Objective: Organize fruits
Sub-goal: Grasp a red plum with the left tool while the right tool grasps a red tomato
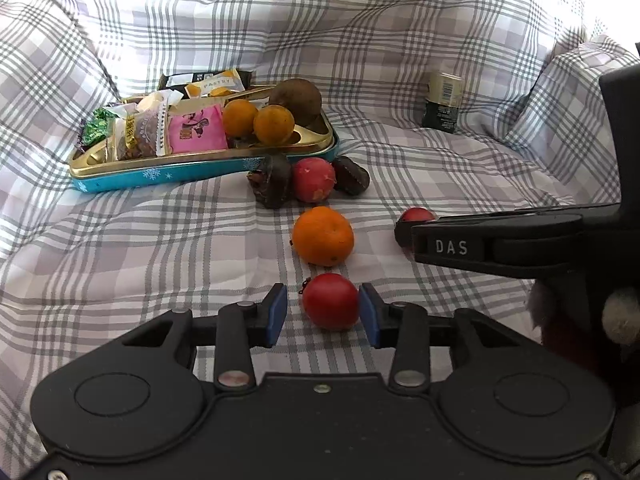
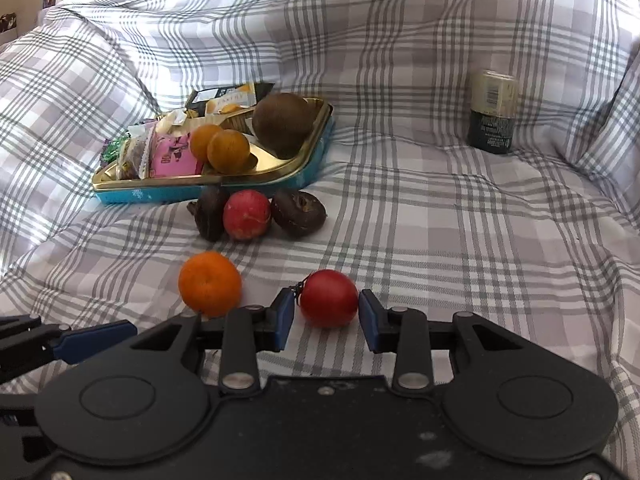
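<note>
The left fingers (image 1: 276, 314) stand wide around a red fruit (image 1: 330, 301) lying on the sheet (image 1: 160, 248), with a clear gap on one side. The right fingers (image 2: 285, 314) are closed narrowly on a second red fruit (image 2: 329, 298). An orange (image 1: 323, 236) lies just beyond. Farther off, three fruits sit against a tin (image 1: 160, 176) holding snacks and more fruit.

Red fruit (image 2: 329, 298) right of round orange (image 2: 210, 284)
</note>
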`<state>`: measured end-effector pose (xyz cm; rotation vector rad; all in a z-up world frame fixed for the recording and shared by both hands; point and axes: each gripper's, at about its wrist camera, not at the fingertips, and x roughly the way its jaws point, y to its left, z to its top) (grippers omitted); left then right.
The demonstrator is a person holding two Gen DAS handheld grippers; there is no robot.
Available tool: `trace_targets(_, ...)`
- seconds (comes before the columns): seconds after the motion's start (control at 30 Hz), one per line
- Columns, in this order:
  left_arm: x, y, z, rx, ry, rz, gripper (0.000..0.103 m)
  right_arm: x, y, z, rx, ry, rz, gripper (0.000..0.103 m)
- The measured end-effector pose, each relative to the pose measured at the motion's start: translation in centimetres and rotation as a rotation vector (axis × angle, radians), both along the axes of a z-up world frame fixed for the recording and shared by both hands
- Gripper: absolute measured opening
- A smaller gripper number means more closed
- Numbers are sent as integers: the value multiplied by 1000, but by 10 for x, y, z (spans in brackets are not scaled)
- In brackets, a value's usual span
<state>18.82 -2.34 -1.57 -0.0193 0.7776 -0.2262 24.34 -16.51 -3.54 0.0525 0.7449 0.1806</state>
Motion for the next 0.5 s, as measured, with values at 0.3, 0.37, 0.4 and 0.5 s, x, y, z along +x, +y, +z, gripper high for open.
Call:
trace_targets(0.3,5,-5,-7,-1,15,-6,51,2,8,-2,-50,-1,-1,35)
trace_targets(0.37,8,-6,-10,7,33,0,51,1,7,-2,-53,-7,-5,35)
trace_targets(0.4,9,-5,-12,6,42,4,51,1,6,-2,-52,-10,-9,35)
trace_targets(0.5,9,-3,-12,-6,38,11,51,3,2,-1,-46,-4,-28,35)
